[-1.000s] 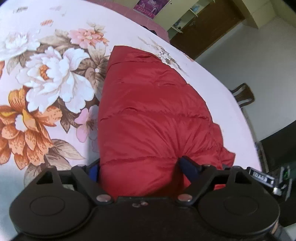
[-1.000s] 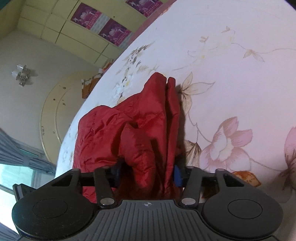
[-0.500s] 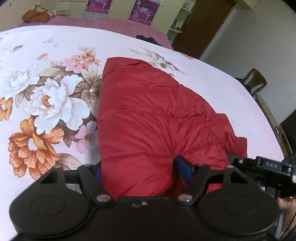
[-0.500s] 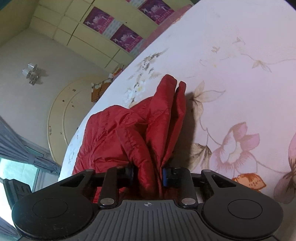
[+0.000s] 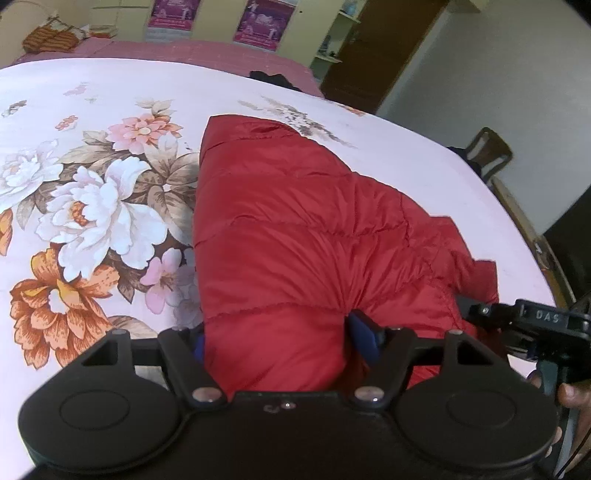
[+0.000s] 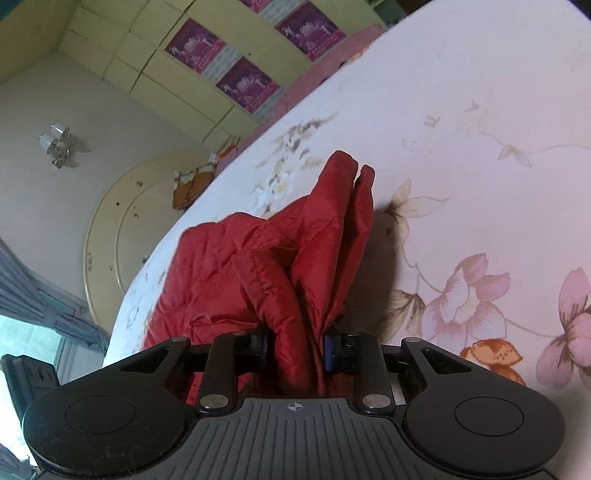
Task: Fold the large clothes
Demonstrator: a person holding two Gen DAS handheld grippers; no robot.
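The left gripper (image 5: 282, 338) fills the bottom of the left wrist view, its jaws set wide and closing on a thick puffy fold of the red quilted jacket (image 5: 295, 236); the blue pads press into the padding on both sides. The jacket runs from between the jaws up to the centre of the frame, lying on the floral bedsheet (image 5: 92, 206), with large white, pink and orange blooms to its left. At the right edge the other gripper (image 5: 524, 321) juts in, with the fingers of a hand (image 5: 570, 397) below it.

In the right wrist view the right gripper (image 6: 295, 349) sits at the bottom centre, jaws drawn close together and pinching a bunched edge of the same jacket (image 6: 266, 258). The cloth rises from the pads in two upright folds towards the middle of the frame, and the rest slumps to the left on the sheet (image 6: 480, 147).

Around the bed: purple posters (image 5: 258, 18) on pale yellow cabinet doors along the top of the left view, a dark wooden door (image 5: 388, 48) at upper right, and a wooden chair (image 5: 487, 151) beyond the bed's right edge. A dark garment (image 5: 273, 78) lies at the far edge of the mattress. The right view shows a ceiling lamp (image 6: 57, 144) at the left.
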